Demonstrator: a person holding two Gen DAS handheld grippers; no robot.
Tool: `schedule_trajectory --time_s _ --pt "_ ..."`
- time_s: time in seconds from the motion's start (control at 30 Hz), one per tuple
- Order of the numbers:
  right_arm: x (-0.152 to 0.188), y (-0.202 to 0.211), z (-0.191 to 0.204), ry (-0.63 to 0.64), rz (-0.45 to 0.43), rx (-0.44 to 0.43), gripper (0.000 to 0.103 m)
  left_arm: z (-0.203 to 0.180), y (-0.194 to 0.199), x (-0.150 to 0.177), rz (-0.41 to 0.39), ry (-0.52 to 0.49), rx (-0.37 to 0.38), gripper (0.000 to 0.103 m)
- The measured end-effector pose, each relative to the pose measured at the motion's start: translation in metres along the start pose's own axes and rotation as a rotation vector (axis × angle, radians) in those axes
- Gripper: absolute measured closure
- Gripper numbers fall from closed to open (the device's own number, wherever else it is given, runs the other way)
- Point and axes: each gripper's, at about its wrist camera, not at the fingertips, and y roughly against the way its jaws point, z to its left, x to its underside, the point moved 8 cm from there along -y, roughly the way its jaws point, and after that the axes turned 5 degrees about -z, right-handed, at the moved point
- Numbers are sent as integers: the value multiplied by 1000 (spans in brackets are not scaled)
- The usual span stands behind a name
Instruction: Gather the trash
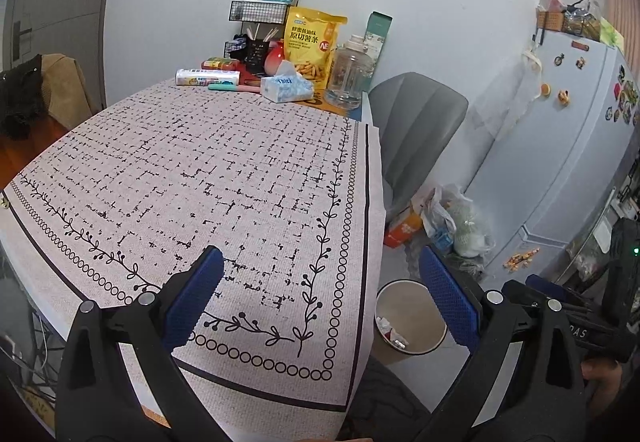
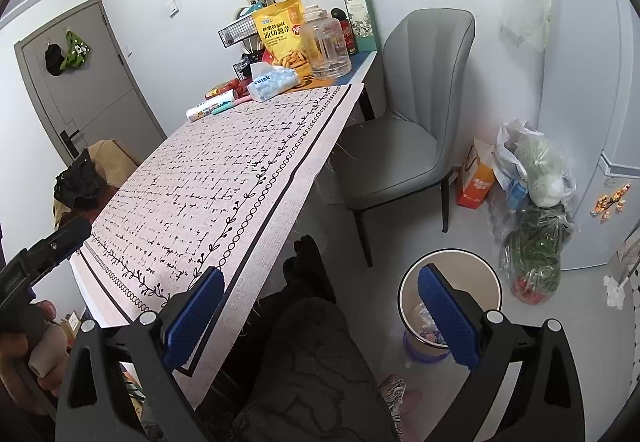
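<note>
A round beige trash bin stands on the floor right of the table, with scraps of trash inside; it also shows in the right wrist view. My left gripper is open and empty, over the near right corner of the patterned tablecloth. My right gripper is open and empty, held beyond the table's near edge, its right finger over the bin. The cloth shows no loose trash on its near part.
At the far end stand a yellow snack bag, tissue pack, clear jar, wire rack and a white roll. A grey chair, plastic bags and a fridge stand to the right.
</note>
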Motion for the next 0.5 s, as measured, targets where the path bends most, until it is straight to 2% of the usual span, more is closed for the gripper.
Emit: schedule_trajectory --time_s 0.5 --pt "-3 3 1 18 -14 9 8 0 8 -1 -19 0 -7 6"
